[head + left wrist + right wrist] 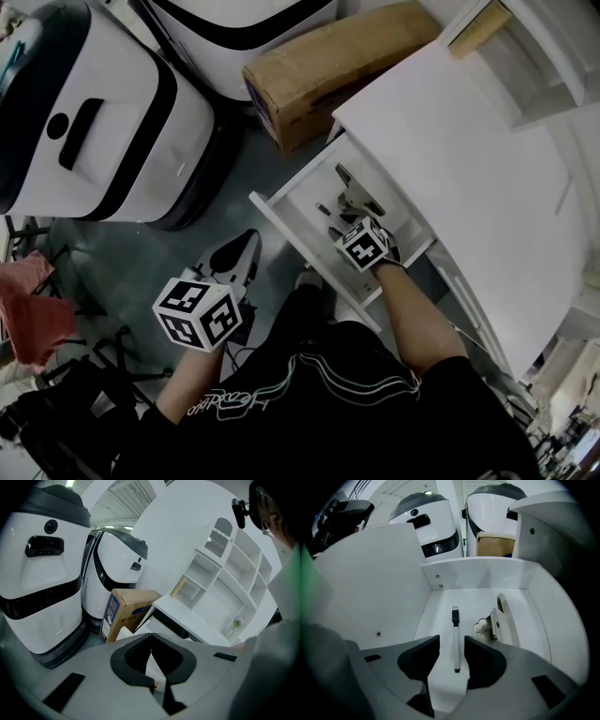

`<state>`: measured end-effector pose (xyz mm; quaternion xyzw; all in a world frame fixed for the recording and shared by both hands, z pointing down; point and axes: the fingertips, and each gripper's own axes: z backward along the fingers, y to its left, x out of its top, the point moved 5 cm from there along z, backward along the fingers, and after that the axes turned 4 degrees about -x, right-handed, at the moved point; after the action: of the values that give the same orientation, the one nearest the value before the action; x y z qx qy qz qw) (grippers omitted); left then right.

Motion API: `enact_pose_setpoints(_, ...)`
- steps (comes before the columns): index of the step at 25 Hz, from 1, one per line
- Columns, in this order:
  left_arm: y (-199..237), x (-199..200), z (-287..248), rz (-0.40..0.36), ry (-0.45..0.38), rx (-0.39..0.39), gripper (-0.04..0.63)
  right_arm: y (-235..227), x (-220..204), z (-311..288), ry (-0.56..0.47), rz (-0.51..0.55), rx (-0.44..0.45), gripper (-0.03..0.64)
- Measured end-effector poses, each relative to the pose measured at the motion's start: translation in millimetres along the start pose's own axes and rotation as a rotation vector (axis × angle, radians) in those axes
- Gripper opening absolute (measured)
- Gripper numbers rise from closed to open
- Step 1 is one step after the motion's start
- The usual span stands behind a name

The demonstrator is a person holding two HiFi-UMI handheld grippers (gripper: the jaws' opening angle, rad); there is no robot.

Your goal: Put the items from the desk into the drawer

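Note:
The white drawer (281, 212) stands pulled out from the white desk (469, 169). My right gripper (336, 228) reaches down into it. In the right gripper view its jaws (452, 651) stand open, and a white pen with a dark cap (455, 639) lies on the drawer floor (440, 620) in the gap between them, clear of both pads. A metal stapler-like item (499, 620) lies just right of the pen, also seen as the grey item (356, 197). My left gripper (246, 242) hangs beside the drawer front over the floor, its jaws (151, 648) shut on nothing.
A cardboard box (328, 70) lies on the floor against the desk's end. Two large white-and-black machines (103, 122) stand beyond it. A white shelf unit (220, 569) rises at the back of the desk. Red cloth (33, 309) and dark gear sit at the left.

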<state>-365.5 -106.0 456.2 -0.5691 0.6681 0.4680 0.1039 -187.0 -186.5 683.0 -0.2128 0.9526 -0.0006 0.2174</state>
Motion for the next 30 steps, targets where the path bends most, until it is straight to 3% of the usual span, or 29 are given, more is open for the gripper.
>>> enact_pose_setpoints(4, -23, -3, 1, -0.018, -0.013, -0.030, 0.021, 1, -7, 35, -0.048, -0.055, 0.000, 0.186)
enact_pose_setpoints(11, -101, -19, 22, -0.065, -0.059, -0.091, 0.021, 18, -29, 175, -0.279, -0.121, 0.004, 0.186)
enact_pose_setpoints(16, -186, -41, 57, -0.123, -0.086, -0.181, 0.021, 49, -53, 314, -0.584, -0.276, -0.001, 0.169)
enact_pose_setpoints(20, -256, -52, 94, -0.192, -0.124, -0.272, 0.021, 88, -74, 404, -0.802, -0.348, 0.111, 0.138)
enact_pose_setpoints(24, -309, -63, 143, -0.235, -0.156, -0.323, 0.021, 133, -98, 474, -0.987, -0.371, 0.193, 0.100)
enact_pose_setpoints(30, -378, -67, 220, -0.315, -0.241, -0.394, 0.021, 196, -123, 549, -1.078, -0.303, 0.183, 0.063)
